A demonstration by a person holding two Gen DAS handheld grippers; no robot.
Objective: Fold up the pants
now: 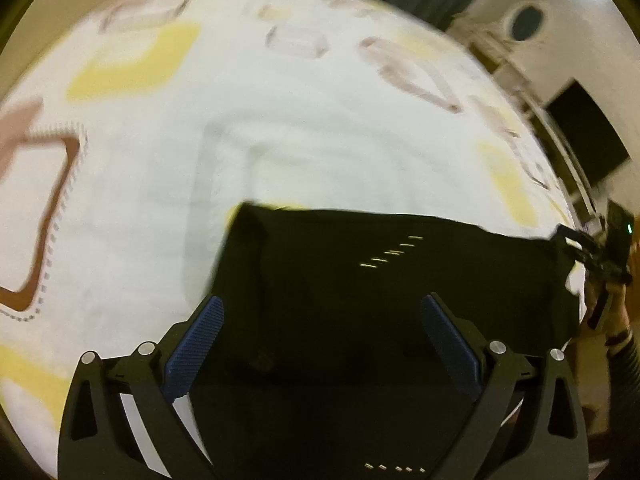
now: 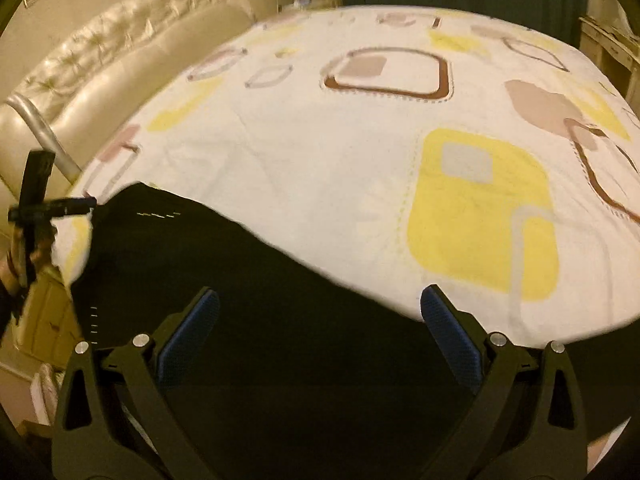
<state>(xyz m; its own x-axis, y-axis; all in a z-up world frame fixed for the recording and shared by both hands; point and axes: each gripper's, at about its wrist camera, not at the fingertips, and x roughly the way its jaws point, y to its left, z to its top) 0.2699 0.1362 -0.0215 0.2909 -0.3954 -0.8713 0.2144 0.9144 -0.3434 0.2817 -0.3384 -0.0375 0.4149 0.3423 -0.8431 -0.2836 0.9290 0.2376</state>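
Black pants (image 1: 360,280) lie flat at the near edge of a bed covered by a white patterned sheet (image 1: 280,140). My left gripper (image 1: 320,308) is open, its blue-padded fingers (image 1: 196,344) spread over the dark cloth. In the right wrist view the pants (image 2: 240,280) spread from the left edge toward the lower middle. My right gripper (image 2: 320,304) is open above them. Each gripper shows in the other's view: the right one at the pants' right corner (image 1: 580,248), the left one at the pants' left corner (image 2: 60,206).
The sheet (image 2: 360,152) bears yellow and brown rounded squares. A cream tufted headboard (image 2: 100,60) stands at the left. A dark screen (image 1: 588,132) and wooden furniture (image 2: 608,48) stand beyond the bed's right side.
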